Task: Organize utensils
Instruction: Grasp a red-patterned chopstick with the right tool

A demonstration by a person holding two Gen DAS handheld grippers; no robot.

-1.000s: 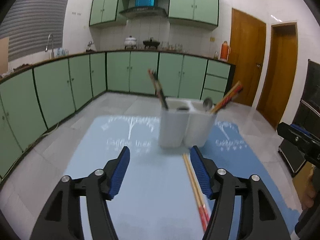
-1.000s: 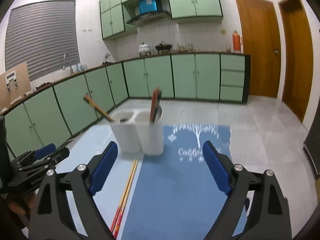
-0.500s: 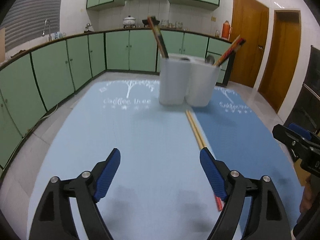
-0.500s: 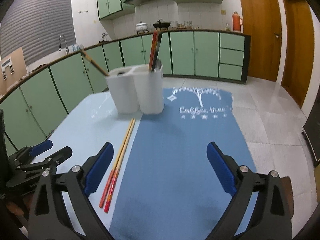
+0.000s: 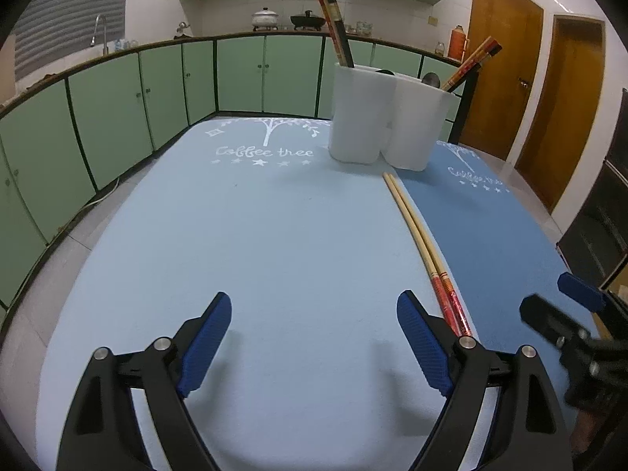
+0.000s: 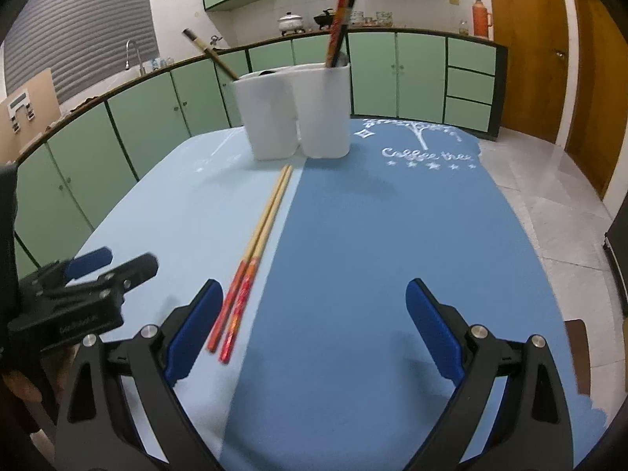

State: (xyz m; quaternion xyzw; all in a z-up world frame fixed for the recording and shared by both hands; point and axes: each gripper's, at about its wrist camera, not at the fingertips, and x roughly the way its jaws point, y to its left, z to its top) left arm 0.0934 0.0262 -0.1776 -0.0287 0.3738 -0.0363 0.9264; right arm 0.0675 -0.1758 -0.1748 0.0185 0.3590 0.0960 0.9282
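Note:
A pair of wooden chopsticks [image 5: 416, 231] [image 6: 263, 231] with red ends lies on the table, along the seam between the two mats. Behind them stands a white two-cup utensil holder [image 5: 388, 121] [image 6: 298, 114] with more chopsticks [image 5: 337, 27] and a spoon sticking out. My left gripper [image 5: 314, 298] hovers low over the light blue mat; its jaws are opening with nothing between them, and the red ends lie just right of its right finger. My right gripper [image 6: 314, 285] is open and empty over the darker mat, the red ends beside its left finger.
The table carries a light blue mat [image 5: 235, 235] and a darker blue mat [image 6: 392, 235], both printed "Coffee tree". Green kitchen cabinets [image 5: 117, 117] run along the far wall, and wooden doors [image 5: 506, 70] stand at the right. Tiled floor surrounds the table.
Both grippers have sunk toward the table and tilted further down. The left gripper's jaws have widened. The loose chopsticks now lie close beside the inner fingers.

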